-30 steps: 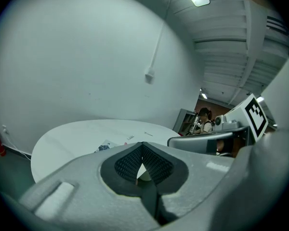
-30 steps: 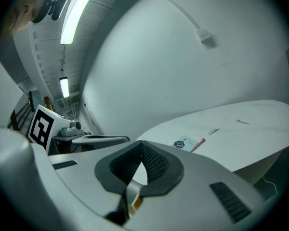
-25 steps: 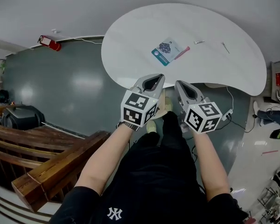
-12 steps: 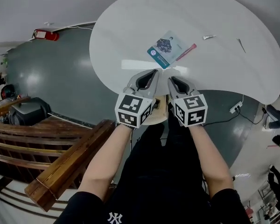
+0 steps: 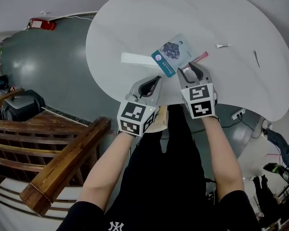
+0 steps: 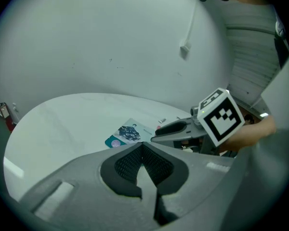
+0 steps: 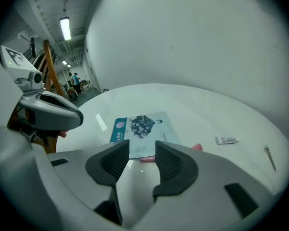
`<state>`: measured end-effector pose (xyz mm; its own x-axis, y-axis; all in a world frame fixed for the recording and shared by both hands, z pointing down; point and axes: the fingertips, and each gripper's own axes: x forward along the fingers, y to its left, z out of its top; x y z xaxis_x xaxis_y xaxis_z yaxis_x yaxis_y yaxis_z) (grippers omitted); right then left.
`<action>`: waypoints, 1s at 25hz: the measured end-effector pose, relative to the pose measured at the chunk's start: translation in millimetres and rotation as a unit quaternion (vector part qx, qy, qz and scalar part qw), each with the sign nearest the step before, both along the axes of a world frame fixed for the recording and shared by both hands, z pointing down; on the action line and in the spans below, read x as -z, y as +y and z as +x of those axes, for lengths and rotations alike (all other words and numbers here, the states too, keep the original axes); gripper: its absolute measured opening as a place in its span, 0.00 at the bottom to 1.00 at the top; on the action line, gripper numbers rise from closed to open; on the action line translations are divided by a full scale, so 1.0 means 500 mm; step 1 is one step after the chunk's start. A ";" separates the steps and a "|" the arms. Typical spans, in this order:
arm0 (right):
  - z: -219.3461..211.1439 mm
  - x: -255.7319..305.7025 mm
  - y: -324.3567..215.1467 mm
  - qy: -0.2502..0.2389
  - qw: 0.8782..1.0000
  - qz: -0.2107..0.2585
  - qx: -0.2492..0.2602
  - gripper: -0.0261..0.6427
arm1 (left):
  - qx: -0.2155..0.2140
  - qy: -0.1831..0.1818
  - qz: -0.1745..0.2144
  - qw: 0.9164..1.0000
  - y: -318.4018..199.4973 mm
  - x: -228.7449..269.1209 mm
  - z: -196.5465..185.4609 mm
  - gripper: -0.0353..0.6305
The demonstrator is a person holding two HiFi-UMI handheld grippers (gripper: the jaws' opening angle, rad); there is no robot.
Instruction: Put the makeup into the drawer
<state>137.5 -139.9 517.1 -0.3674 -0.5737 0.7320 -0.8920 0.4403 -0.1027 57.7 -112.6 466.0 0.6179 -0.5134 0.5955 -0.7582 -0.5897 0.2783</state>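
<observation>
Makeup on a smooth, white, kidney-shaped bench (image 5: 135,28).
A flat glossy packet (image 5: 172,53) and slim pink stick (image 5: 198,58) lie upper centre in the head view. Left tongs (image 5: 157,79) are pressed together, empty; right tongs (image 5: 191,68) are opening, nothing between their ribbed pads (image 7: 167,163).

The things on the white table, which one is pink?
The thin stick lying beside the flat packet. That packet is pale with a teal strip, the small tube is silver, and the slim pin farthest right is dark.
</observation>
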 end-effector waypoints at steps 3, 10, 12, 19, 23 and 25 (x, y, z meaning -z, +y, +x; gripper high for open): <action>0.037 -0.011 -0.037 0.012 1.000 -0.009 -0.020 0.31 | -0.002 0.001 -0.002 1.000 -0.012 -0.004 0.012 0.07; 0.083 -0.041 -0.076 0.027 0.998 -0.033 -0.035 0.31 | -0.008 0.007 -0.006 1.000 -0.045 -0.013 0.052 0.07; 0.090 -0.048 -0.080 0.028 0.998 -0.047 -0.034 0.31 | -0.011 0.008 -0.007 1.000 -0.051 -0.018 0.066 0.07; 0.106 -0.066 -0.097 0.029 0.992 -0.113 -0.041 0.26 | -0.006 0.008 -0.018 1.000 -0.071 -0.031 0.081 0.07; 0.108 -0.062 -0.099 0.026 0.990 -0.129 -0.052 0.21 | 0.001 0.007 -0.021 1.000 -0.076 -0.031 0.073 0.07; 0.114 -0.061 -0.100 0.030 0.990 -0.126 -0.061 0.14 | 0.004 0.008 -0.022 1.000 -0.077 -0.030 0.072 0.07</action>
<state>194.5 -190.0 547.6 -0.2570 -0.4081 0.8760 -0.9451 0.2954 -0.1396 93.7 -151.0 481.0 0.6231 -0.4914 0.6085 -0.7581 -0.5707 0.3155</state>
